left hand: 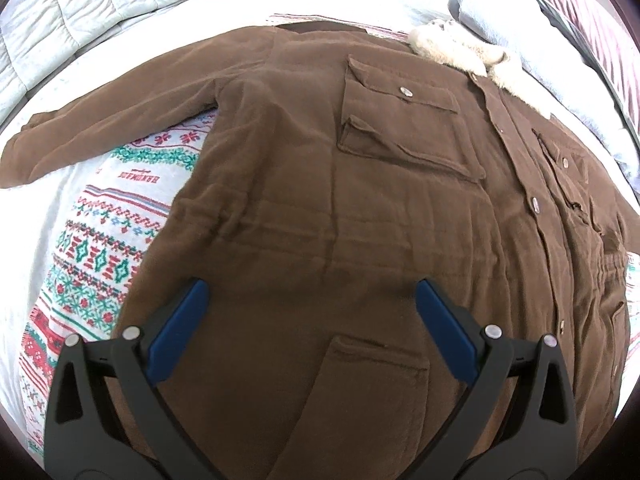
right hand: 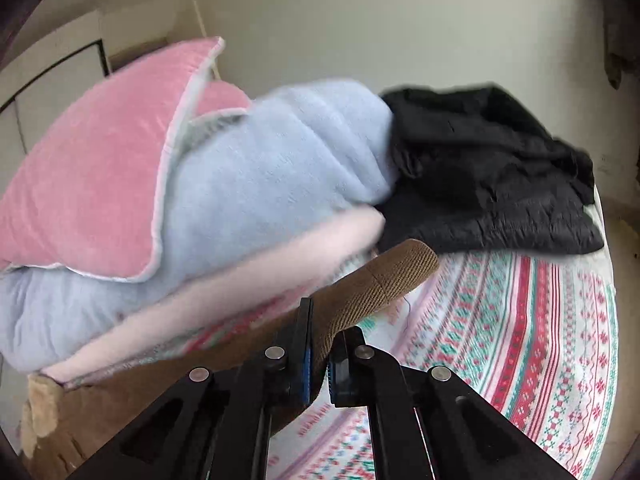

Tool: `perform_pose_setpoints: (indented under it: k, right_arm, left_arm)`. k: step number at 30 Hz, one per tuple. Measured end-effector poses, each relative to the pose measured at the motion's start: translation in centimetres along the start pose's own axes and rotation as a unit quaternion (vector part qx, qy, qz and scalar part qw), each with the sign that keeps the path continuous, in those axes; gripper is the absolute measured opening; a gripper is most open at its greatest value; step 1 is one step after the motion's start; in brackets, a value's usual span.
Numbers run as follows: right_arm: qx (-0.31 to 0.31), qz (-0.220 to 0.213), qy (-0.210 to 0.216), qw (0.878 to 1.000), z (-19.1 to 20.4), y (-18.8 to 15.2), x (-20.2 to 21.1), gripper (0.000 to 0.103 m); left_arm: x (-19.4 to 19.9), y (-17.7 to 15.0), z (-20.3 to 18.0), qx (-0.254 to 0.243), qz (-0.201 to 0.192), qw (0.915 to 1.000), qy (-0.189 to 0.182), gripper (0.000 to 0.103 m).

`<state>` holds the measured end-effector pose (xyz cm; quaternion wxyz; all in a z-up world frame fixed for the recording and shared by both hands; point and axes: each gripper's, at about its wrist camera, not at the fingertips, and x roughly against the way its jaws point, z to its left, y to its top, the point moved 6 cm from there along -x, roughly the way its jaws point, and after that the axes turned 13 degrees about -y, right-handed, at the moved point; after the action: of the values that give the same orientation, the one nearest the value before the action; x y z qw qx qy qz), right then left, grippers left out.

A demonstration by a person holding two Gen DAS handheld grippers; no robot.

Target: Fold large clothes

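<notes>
Currently, brown coat (left hand: 320, 184) is lying flat, front up, on the bed's patterned sheet (left hand: 104, 240), its long axis running from the fur collar (left hand: 460, 48) at the upper right down toward the hem at the bottom of the left wrist view; one sleeve (left hand: 100, 132) is stretching out to the left. Chest pocket (left hand: 404, 120) is lying with its flap snapped down, contents not visible. Left hand-held gripper (left hand: 312, 308) is hovering over the lower coat front, jaws standing wide, nothing between them. Right hand-held gripper (right hand: 318, 356) is pinching tight on the ribbed brown cuff (right hand: 384, 280), which is sticking up and away past the fingertips, raised off the sheet. Pink pillow (right hand: 92, 188) is resting on a folded pale-blue blanket (right hand: 260, 172), with a black garment (right hand: 488, 176) heaped just beside it. Quilted grey-white cover (left hand: 80, 20) is lying at the far left, a plain wall (right hand: 360, 20) standing behind the bed
</notes>
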<state>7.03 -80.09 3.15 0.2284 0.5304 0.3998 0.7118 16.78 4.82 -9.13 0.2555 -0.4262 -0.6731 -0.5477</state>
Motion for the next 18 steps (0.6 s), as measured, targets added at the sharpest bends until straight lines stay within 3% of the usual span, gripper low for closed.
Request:
perform_pose_setpoints:
  k: [6, 12, 16, 18]
  right_arm:
    - [0.057, -0.097, 0.069, 0.991, 6.2, 1.8, 8.5, 0.005]
    - [0.163, -0.169, 0.117, 0.965, 16.5, -1.0, 17.1, 0.005]
    - [0.265, -0.205, 0.191, 0.923, 27.3, -7.0, 24.7, 0.005]
    - [0.312, -0.205, 0.226, 0.9, 32.2, -11.5, 27.6, 0.005]
  left_arm:
    - [1.6, 1.0, 0.5, 0.006, -0.016, 0.9997, -0.015, 0.103]
    - [2.6, 2.5, 2.6, 0.028, -0.029, 0.9989, -0.026, 0.103]
    - [2.7, 3.1, 3.8, 0.063, -0.025, 0.9964, -0.051, 0.103]
    - [3.0, 3.2, 4.1, 0.072, -0.029, 0.9951, -0.061, 0.103]
